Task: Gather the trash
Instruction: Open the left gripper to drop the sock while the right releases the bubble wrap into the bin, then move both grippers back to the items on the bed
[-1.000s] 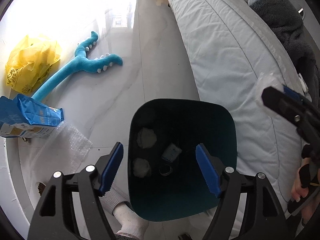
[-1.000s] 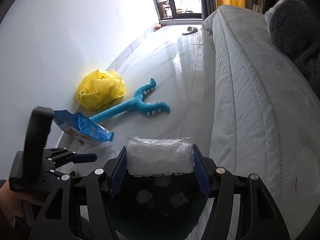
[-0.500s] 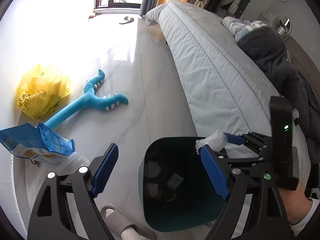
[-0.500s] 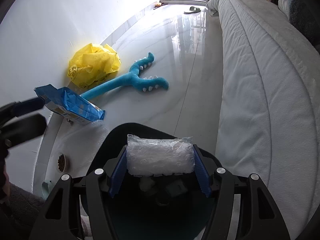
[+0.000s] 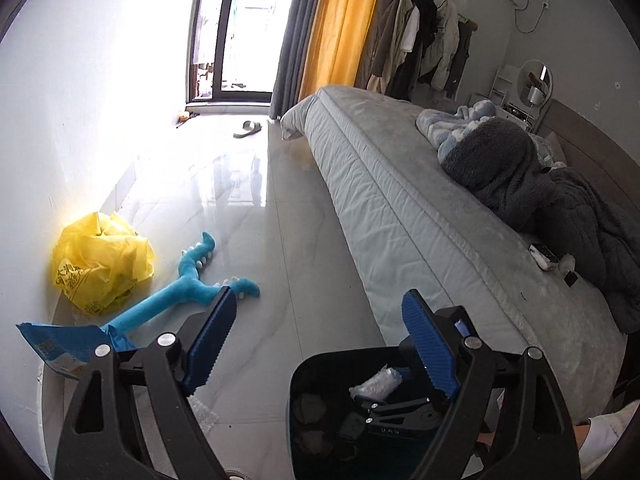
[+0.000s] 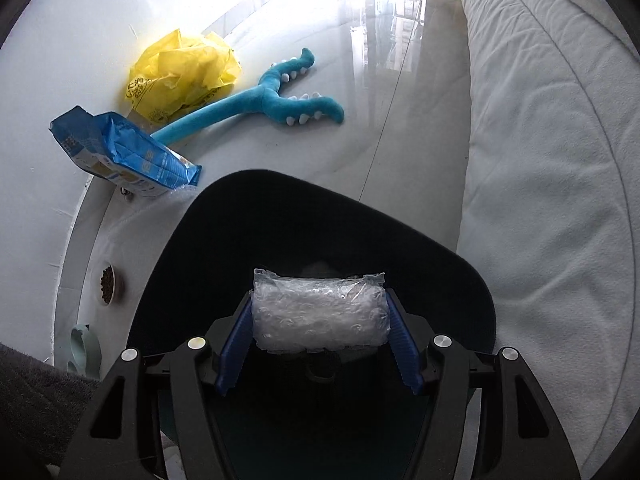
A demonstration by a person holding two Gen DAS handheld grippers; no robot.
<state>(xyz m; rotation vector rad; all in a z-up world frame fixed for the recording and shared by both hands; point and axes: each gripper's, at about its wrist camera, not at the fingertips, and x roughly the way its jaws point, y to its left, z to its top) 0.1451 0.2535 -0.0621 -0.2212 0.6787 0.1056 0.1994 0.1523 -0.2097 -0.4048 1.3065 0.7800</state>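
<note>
Bubble wrap [image 6: 320,312] is the piece we're binning right now, pinched between the blue pads of our right gripper [image 6: 320,334], which points steeply down into the mouth of the dark bin [image 6: 420,248] right below it. Our left gripper [image 5: 320,344] is empty, its jaws standing wide with only bare floor [image 5: 304,264] between them; the bin sits under its right finger.

What could go wrong: the wad is light and springy, so if we let go while it's close to the rim nearest the bed [image 6: 560,160] it could bounce or cling to a pad and land on the floor. It may also just perch on top of the scraps already inside.

Compared with a second ago, the right gripper has dropped from above the rim to well inside the opening, same grip. The left one was hovering over the bin and has lifted and tipped up toward the window, its jaws spreading a bit wider on the way
</note>
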